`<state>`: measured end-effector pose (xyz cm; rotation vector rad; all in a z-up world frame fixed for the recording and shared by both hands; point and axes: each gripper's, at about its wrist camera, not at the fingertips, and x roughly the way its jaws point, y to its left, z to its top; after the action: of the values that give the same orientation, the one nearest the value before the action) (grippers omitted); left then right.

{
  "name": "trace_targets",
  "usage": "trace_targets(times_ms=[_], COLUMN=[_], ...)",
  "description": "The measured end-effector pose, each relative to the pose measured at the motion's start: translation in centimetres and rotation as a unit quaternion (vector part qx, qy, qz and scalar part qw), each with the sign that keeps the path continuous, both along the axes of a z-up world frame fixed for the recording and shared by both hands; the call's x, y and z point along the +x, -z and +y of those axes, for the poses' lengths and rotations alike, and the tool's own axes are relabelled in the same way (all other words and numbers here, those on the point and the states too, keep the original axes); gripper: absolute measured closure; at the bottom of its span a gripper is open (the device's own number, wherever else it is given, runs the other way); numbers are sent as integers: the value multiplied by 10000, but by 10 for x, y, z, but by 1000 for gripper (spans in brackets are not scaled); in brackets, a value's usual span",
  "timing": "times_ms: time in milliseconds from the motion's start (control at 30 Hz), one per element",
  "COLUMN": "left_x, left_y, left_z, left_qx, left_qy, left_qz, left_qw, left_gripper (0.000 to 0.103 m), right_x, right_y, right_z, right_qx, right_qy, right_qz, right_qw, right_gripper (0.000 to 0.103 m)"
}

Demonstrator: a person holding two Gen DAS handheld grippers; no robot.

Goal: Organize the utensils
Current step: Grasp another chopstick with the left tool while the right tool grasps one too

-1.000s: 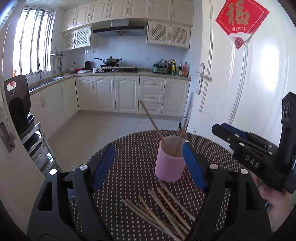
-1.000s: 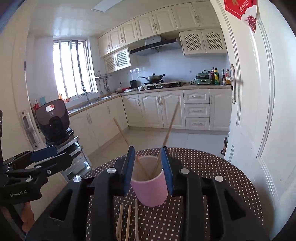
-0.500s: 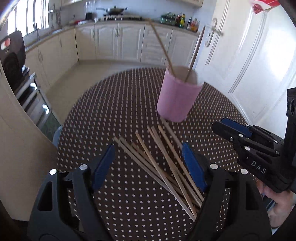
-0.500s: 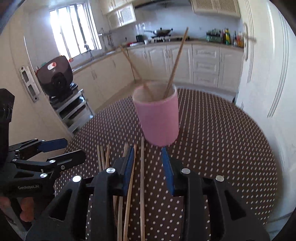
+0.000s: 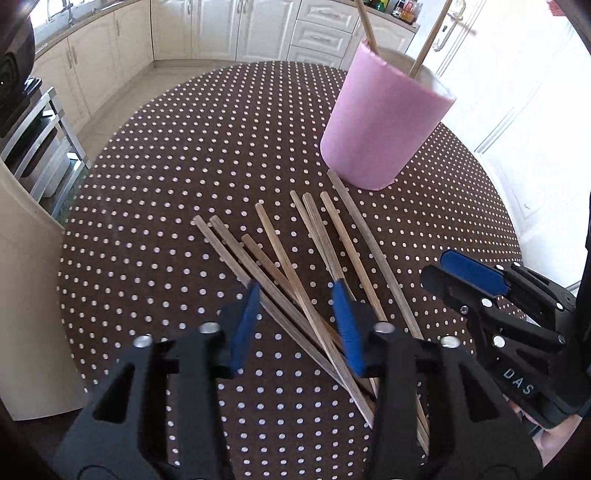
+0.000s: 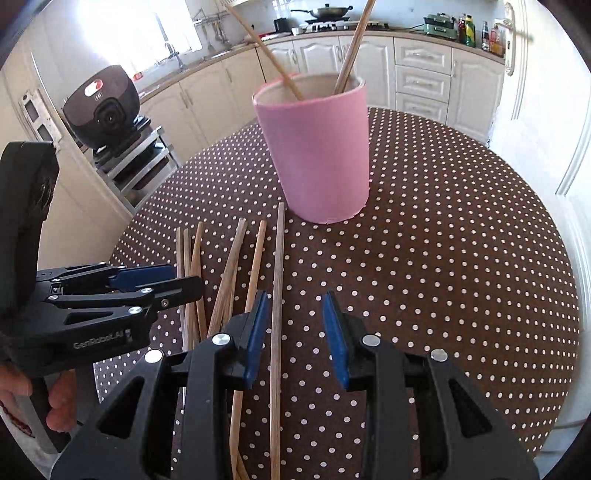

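Observation:
A pink cup (image 5: 384, 122) (image 6: 317, 147) stands on the round brown polka-dot table (image 5: 166, 166) (image 6: 461, 258) with two wooden chopsticks (image 6: 351, 44) leaning in it. Several loose chopsticks (image 5: 295, 266) (image 6: 229, 273) lie fanned in front of the cup. My left gripper (image 5: 297, 314) is open, low over the pile, its fingers straddling a few sticks. My right gripper (image 6: 295, 325) is open, low over the table, with the rightmost chopstick (image 6: 277, 295) lying between its fingers near the left one. Each gripper shows in the other's view, the right one (image 5: 491, 306) and the left one (image 6: 122, 291).
A kitchen lies behind: white cabinets (image 6: 421, 74), a stove with a wok (image 6: 325, 11), a black appliance on a metal rack (image 6: 103, 107) left of the table, a white door (image 5: 517, 92) at the right. The table edge curves close on both sides.
Both grippers have dropped from cup height down to the chopstick pile. The left gripper has narrowed its opening around the sticks. The cup and its two chopsticks have not moved.

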<state>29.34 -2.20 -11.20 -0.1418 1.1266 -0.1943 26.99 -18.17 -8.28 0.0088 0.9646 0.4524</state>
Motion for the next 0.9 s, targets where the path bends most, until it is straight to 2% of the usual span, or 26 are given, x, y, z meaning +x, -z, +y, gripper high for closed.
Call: trace_targets(times_ms=[100, 300, 767, 900], left_x=[5, 13, 32, 34], left_y=[3, 4, 11, 11], left_z=[-7, -12, 4, 3], left_qx=[8, 32, -12, -16], left_qy=[14, 1, 4, 6], left_qz=[0, 31, 19, 9], left_qw=[10000, 10000, 10000, 10000], left_gripper=[70, 89, 91, 91], right_x=[5, 17, 49, 52], right_y=[2, 7, 19, 21], right_z=[4, 13, 38, 46], right_qx=[-45, -169, -653, -879], right_qy=[-54, -128, -238, -311], right_qz=[79, 257, 440, 387], right_qw=[9999, 9994, 9966, 9949], right_gripper=[74, 74, 74, 81])
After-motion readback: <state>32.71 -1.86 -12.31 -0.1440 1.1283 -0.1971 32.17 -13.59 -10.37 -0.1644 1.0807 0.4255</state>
